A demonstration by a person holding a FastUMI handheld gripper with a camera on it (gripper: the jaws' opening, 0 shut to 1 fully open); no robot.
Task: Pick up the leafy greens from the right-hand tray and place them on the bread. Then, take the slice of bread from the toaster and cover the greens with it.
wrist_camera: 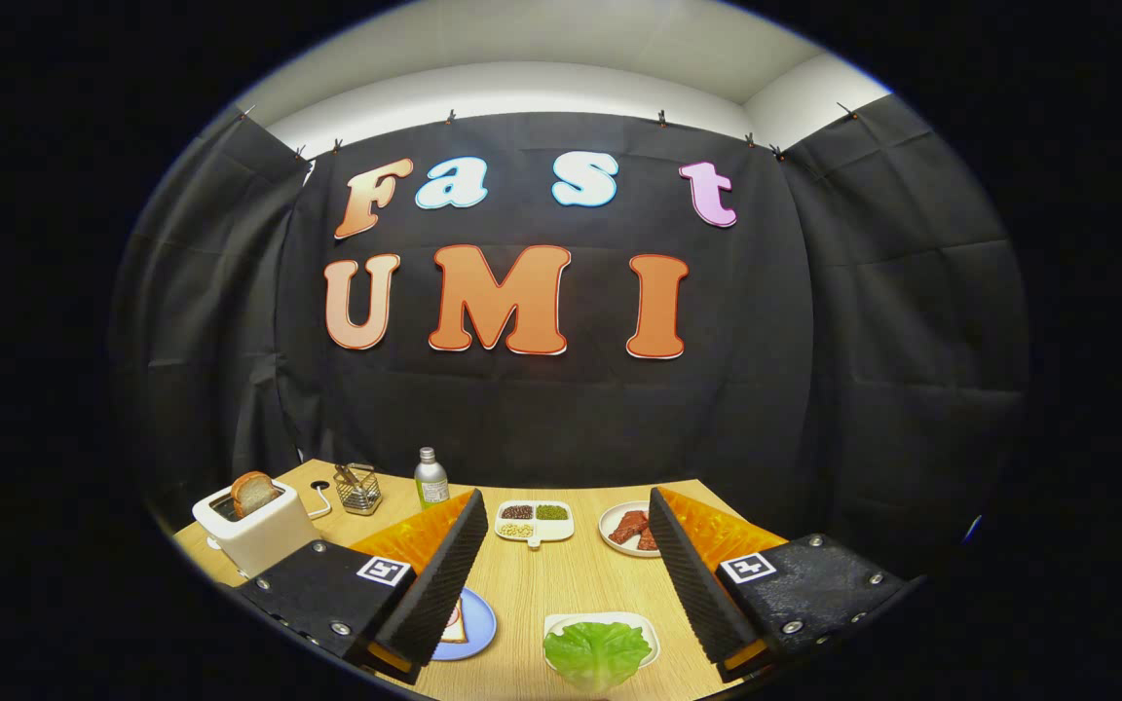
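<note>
My gripper [561, 545] is open, its two fingers spread wide above the wooden table [561, 574] with nothing between them. Below the gap, nearer the right finger, the green leafy greens [597, 654] lie on a small white tray [647, 628]. A blue plate [478, 623] with a slice of bread [455, 623] peeks out from under the left finger; most of that slice is hidden. Beyond the left finger a white toaster [254, 531] stands with another bread slice [253, 493] sticking up from its slot.
Beyond the fingers sit a white divided dish of beans [534, 521] and a white plate of red meat slices [631, 528]. A small bottle [430, 478] and a wire basket [358, 488] stand at the table's back, near the black cloth wall.
</note>
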